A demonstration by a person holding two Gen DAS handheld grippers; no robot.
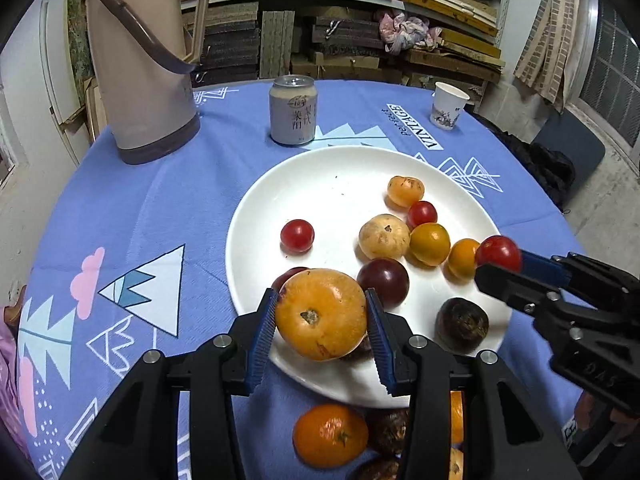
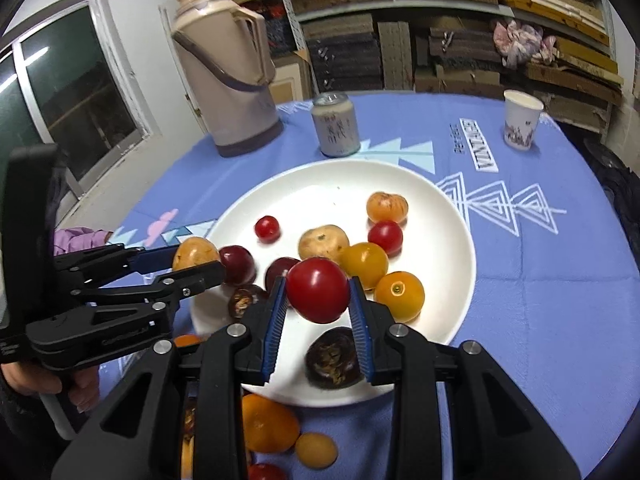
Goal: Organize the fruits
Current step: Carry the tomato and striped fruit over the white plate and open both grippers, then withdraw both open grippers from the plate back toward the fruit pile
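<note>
1. My left gripper (image 1: 322,316) is clamped on a yellow-orange round fruit (image 1: 321,314), blue pads pressed to both its sides, stem scar facing the camera.
2. That fruit hangs over the near edge of the white plate (image 1: 320,184), clear of its surface, and I can see a dark red fruit (image 1: 383,281) just beyond my right-hand finger.
3. My right gripper (image 2: 318,298) is closed on a red cherry tomato (image 2: 318,290), pinched squarely between the two blue pads.
4. The tomato sits above the plate's near half, with a dark brown wrinkled fruit (image 2: 332,360) lying on the plate directly below it.
5. Just past my right fingertips there's a yellow cherry tomato (image 2: 399,296) on the plate, and next to it another yellow one (image 2: 364,264).
6. Farther in: a pale yellowish fruit (image 2: 323,243), two more red cherry tomatoes (image 2: 267,228) (image 2: 385,237), and a small orange one (image 2: 387,207) at the far side.
7. Off the plate, near me on the blue tablecloth (image 1: 168,200), an orange mandarin (image 1: 330,434) waits with a few other fruits.
8. Beyond the plate stand a drink can (image 1: 293,110), a beige thermos jug (image 1: 142,60) and a paper cup (image 1: 448,106).
</note>
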